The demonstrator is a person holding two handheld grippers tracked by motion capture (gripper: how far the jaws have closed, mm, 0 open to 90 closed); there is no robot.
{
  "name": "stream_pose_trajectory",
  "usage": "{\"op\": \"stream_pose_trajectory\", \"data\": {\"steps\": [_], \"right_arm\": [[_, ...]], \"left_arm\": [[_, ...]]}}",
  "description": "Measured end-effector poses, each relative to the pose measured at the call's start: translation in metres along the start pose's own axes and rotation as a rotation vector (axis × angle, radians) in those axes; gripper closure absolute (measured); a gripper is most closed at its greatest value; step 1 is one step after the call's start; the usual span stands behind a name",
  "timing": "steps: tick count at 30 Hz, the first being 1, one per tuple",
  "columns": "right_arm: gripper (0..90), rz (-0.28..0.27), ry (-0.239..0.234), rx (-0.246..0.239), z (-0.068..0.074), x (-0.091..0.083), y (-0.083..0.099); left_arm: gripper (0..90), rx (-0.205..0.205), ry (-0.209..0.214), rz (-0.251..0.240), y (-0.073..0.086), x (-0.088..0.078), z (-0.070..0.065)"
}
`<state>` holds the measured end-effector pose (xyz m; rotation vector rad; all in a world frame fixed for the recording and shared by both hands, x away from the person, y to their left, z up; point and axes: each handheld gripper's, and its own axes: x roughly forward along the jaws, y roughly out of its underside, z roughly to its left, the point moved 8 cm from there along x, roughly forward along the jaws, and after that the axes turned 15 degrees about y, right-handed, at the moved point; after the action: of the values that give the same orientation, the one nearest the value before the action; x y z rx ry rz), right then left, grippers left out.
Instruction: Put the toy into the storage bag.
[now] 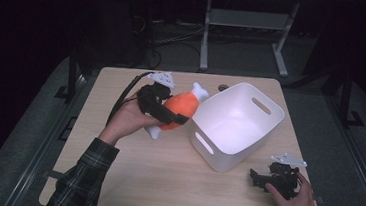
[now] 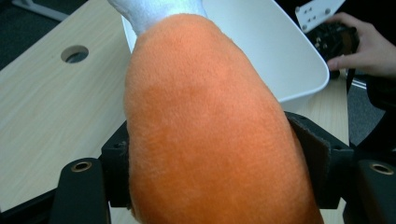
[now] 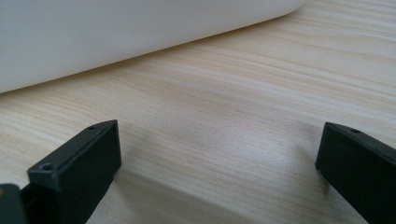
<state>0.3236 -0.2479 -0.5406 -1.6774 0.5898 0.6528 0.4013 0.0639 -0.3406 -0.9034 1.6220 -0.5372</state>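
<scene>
My left fingers [image 2: 205,172] are clamped on the fat orange middle of the plush drumstick [image 2: 210,126], one pad on each flank, and the fabric bulges out past both of them. I carry it lifted off the tabletop [image 1: 129,178], its white bone end pointing forward toward the white bin [image 1: 236,125].

The worry sits right between these fingers: the toy is soft and rounded, so I judge it could creep out of the squeeze if I tilt or swing it fast, and then drop short of the bin. Just ahead of my fingers the near rim of the bin is very close to the toy's front end. If I push forward too low, the tip could catch that rim and shove or tip the light bin instead of clearing it. The lower white knob hangs behind and below my grip, and it could drag on the wall as I go over.

Beyond the bin's far side, my right fingers [image 3: 210,154] rest low on the tabletop, spread wide and holding nothing, with the bin's outer wall just ahead of them. They are near enough to steady the bin, but also near enough to knock it.

Past my left fingers, off to the side, a round cable hole [image 2: 74,53] is set in the tabletop, well out of the way.
</scene>
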Motion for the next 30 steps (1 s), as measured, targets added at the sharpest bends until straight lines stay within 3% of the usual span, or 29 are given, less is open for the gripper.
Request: {"op": "stream_pose_trajectory", "data": {"steps": [20, 30], "right_arm": [[0.0, 0.000, 0.001, 0.000, 0.000, 0.000, 0.000], [0.0, 0.000, 0.001, 0.001, 0.000, 0.000, 0.000]], "left_arm": [[27.8, 0.045, 0.023, 0.042, -0.043, 0.035, 0.028], [27.8, 0.047, 0.063, 0.030, -0.059, 0.054, 0.039]]}}
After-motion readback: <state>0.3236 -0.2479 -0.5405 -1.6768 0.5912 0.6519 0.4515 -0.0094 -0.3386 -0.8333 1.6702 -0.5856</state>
